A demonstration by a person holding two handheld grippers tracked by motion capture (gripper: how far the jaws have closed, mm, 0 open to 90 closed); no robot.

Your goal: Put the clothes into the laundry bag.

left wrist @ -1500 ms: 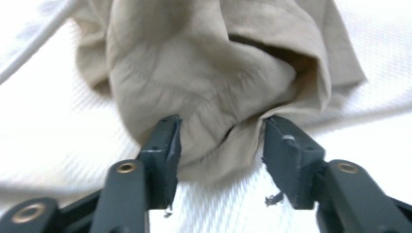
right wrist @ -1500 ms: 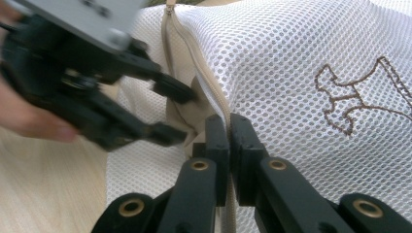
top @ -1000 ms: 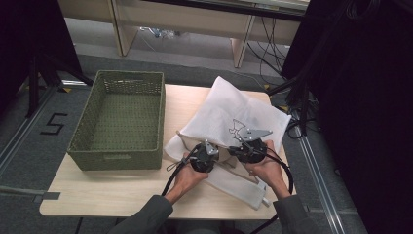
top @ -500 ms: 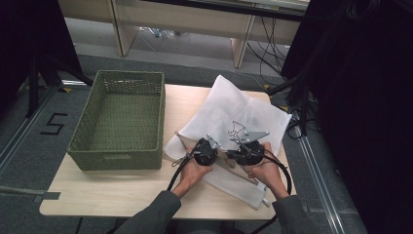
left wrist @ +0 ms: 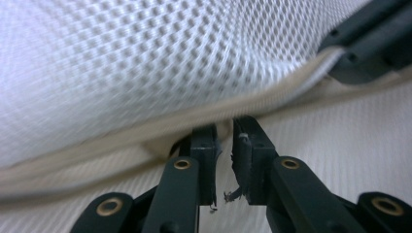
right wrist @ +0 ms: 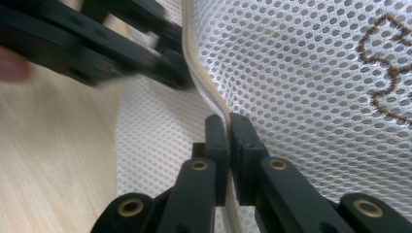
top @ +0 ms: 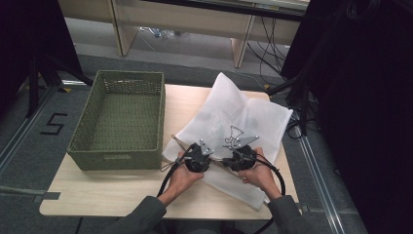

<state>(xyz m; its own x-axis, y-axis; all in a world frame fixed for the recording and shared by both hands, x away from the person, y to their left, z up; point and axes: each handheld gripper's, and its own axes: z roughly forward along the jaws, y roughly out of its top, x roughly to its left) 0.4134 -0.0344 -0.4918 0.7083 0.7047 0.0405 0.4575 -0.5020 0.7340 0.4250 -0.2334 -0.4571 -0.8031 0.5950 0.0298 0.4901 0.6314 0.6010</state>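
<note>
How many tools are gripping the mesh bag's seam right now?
2. The left tool and the right tool each pinch the beige seam of the white mesh bag, side by side near its front edge.

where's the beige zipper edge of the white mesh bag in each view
High view: the beige zipper edge runs along the near side of the white mesh bag, between the two grippers.
Left gripper view: it crosses the middle from lower left to upper right, just above the jaw tips.
Right gripper view: it drops from top centre into the jaws.
Shared landmark: the bag's honeycomb mesh.
</note>
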